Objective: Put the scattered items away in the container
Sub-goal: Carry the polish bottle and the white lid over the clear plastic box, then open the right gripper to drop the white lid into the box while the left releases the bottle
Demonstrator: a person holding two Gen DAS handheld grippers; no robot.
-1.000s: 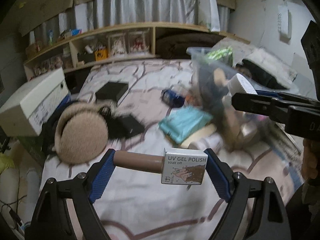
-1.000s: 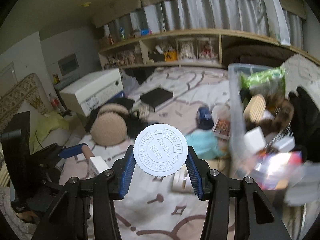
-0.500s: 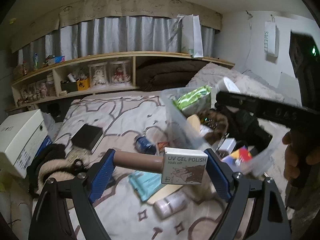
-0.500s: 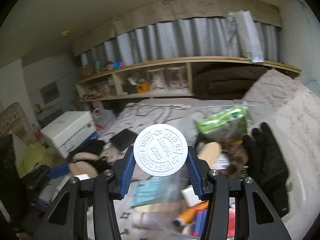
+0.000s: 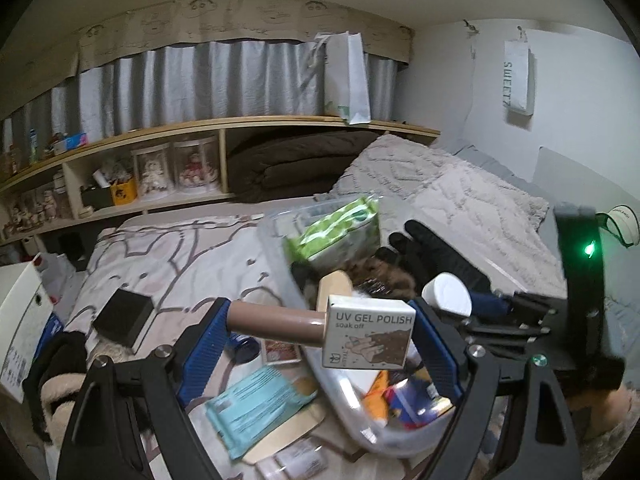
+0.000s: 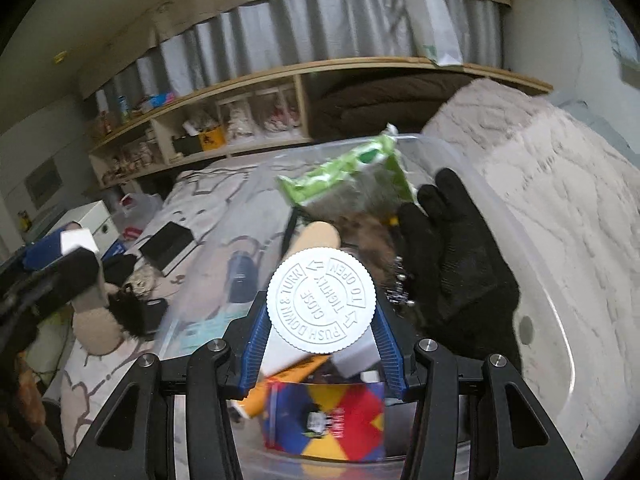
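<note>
1. Teal packet (image 5: 256,400) lies flat on the patterned bedspread (image 5: 180,256), just left of the container.
2. Left gripper (image 5: 320,328): jaws clamped endwise on a UV gel polish bottle (image 5: 332,330), held crosswise above the clear container's (image 5: 280,264) near-left wall.
3. Right gripper (image 6: 320,316): jaws clenched on a white child-proof cap (image 6: 321,298), over the container interior.
4. Inside: green packet (image 6: 352,172), black glove (image 6: 456,252).
</note>
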